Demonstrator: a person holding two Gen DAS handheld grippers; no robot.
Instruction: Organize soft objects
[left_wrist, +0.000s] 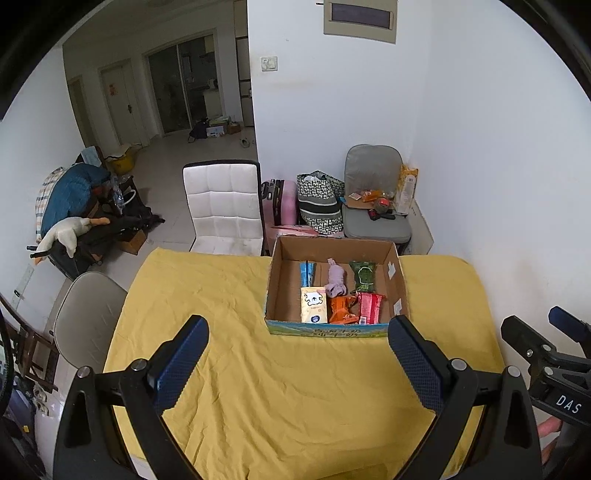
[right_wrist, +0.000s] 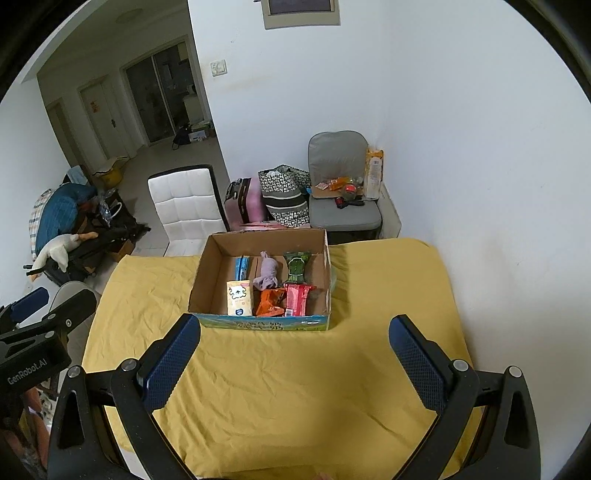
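Note:
An open cardboard box stands on the yellow cloth at the table's far side. In it lie a white tissue pack, an orange pouch, a red pack, a lilac rolled cloth, a green pack and a blue pack. My left gripper is open and empty, above the cloth in front of the box. My right gripper is open and empty, also in front of the box.
The yellow cloth covers the table. A white chair stands behind the table, a beige chair at its left. A grey chair with clutter, a patterned bag and a pink suitcase stand by the wall.

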